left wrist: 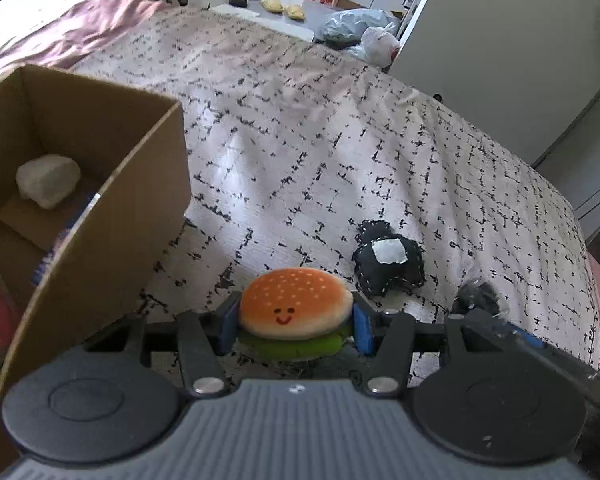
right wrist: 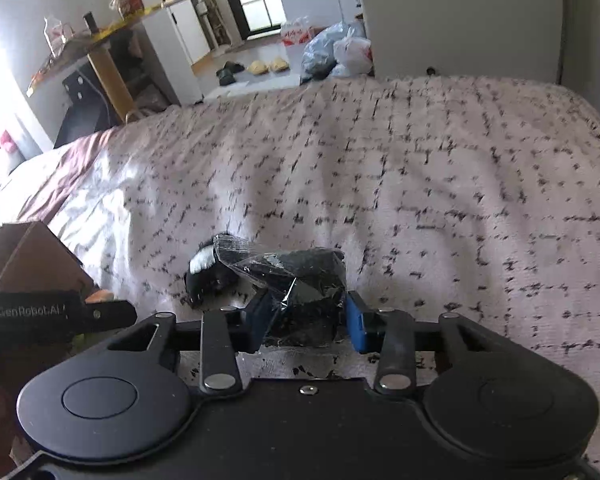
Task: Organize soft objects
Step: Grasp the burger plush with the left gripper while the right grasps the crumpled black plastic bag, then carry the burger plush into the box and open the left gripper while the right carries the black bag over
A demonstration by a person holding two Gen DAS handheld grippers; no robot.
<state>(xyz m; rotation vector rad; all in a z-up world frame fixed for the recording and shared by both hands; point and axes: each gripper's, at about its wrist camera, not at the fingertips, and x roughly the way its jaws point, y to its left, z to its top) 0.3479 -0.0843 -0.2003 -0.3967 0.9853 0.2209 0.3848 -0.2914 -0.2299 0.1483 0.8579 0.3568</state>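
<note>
My left gripper (left wrist: pixel 295 322) is shut on a plush hamburger (left wrist: pixel 296 310) with a smiling face, held just above the bed next to the open cardboard box (left wrist: pixel 148 160). A white soft lump (left wrist: pixel 48 180) lies inside the box. A black star-shaped plush (left wrist: pixel 388 260) with a white patch lies on the bedspread ahead to the right; it also shows in the right wrist view (right wrist: pixel 208 272). My right gripper (right wrist: pixel 306 314) is shut on a black soft object wrapped in clear plastic (right wrist: pixel 300 280); it shows at the right in the left wrist view (left wrist: pixel 478 298).
The bed carries a white bedspread with black dashes (left wrist: pixel 320 128) and a pink sheet (left wrist: pixel 60 28) at the far left. Beyond the bed are slippers (left wrist: pixel 282 6), plastic bags (left wrist: pixel 360 32), a white cabinet (left wrist: pixel 500 40) and a desk (right wrist: pixel 92 48).
</note>
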